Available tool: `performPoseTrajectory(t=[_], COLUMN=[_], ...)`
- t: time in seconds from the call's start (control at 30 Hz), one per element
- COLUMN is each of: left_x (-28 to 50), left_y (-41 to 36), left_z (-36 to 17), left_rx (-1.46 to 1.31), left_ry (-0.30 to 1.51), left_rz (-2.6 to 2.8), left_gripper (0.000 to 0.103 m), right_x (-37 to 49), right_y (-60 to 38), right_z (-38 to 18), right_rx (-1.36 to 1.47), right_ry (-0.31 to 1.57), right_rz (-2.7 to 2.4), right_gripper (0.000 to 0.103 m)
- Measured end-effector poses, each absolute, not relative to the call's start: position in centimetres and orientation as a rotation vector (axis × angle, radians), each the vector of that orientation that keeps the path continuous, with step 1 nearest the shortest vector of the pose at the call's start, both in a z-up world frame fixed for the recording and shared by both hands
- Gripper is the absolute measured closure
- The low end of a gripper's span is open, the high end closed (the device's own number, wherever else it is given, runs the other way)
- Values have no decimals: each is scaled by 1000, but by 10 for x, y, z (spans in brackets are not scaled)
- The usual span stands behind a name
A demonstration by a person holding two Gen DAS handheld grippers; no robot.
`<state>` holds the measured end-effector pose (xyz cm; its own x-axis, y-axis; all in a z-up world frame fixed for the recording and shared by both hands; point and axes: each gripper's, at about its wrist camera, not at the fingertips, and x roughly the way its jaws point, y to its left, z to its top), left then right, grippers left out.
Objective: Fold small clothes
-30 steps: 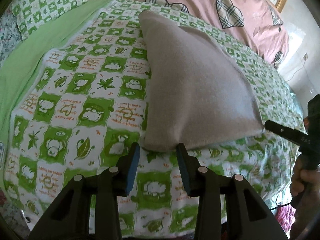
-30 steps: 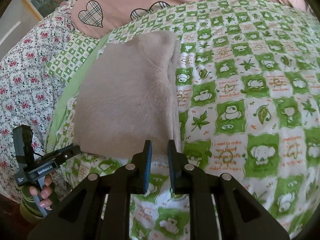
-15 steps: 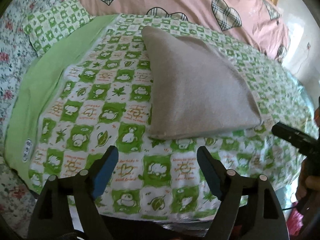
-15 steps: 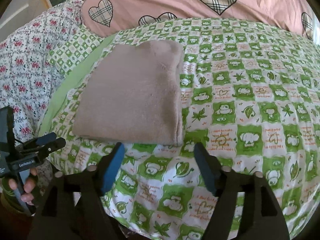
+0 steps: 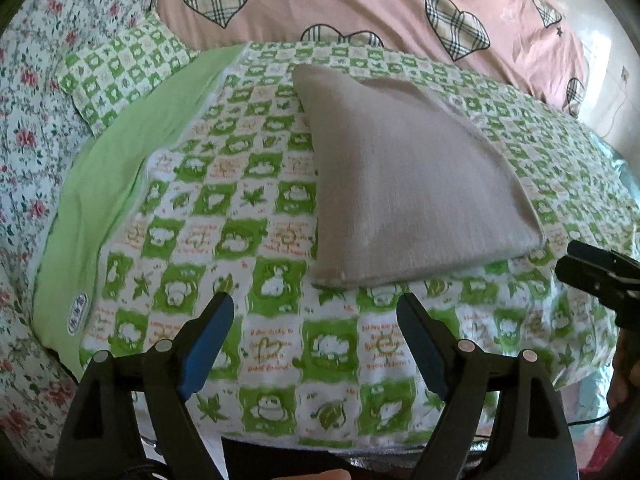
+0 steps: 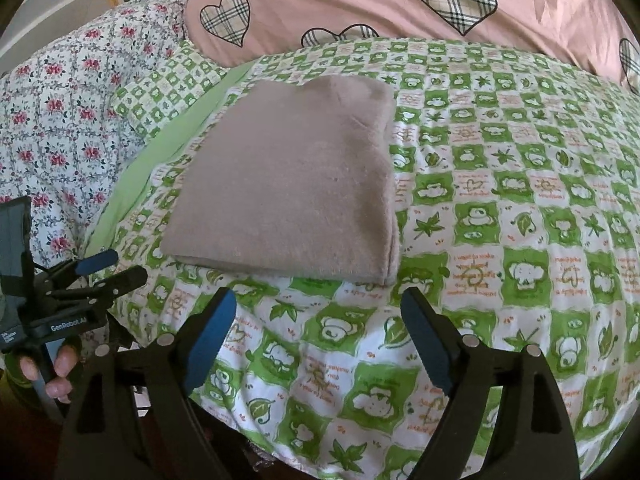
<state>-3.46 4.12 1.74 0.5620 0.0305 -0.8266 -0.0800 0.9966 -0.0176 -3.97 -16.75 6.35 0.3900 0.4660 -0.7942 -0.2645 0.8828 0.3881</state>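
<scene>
1. Folded beige garment (image 5: 404, 184) lying flat on the green checked bedspread (image 5: 224, 216), toward its near edge, with the pink heart quilt (image 5: 360, 4) well behind it.
2. Left gripper (image 5: 316, 344) spread wide, pinching nothing, hovering just short of the garment's near edge; blue pads (image 5: 208, 344) clear of the cloth.
3. Right gripper (image 6: 318, 344) likewise spread wide and empty, near the garment's front right corner, not touching.
4. Judged from the tidy rectangle and stacked layers visible at the near edge in the right view: fold looks finished or nearly so.
5. If one more fold is wanted: approach low, slide one finger of each gripper under the near corners, catch every layer together, not only the top one.
6. Lift both corners level and at equal pace, carry toward the far edge, lay down without dragging the bedspread.
7. Risk: soft bedding bunching under the fingers; thick knit slipping from a shallow pinch.
8. Otherwise: leave as is, keep both grippers clear.
</scene>
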Motion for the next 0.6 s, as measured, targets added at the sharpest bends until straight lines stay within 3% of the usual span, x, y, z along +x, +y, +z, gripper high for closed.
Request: performPoseTrajectory(t=[0.6], left_x=[1], left_y=[33], left_z=[24], left_rx=[-15], left_ry=[973], left_rz=[113], left_gripper=[18], right_x=[-5], right_y=[-159], right_z=[68], right_rx=[217], right_ry=[1064], right_rz=[489], right_gripper=[17])
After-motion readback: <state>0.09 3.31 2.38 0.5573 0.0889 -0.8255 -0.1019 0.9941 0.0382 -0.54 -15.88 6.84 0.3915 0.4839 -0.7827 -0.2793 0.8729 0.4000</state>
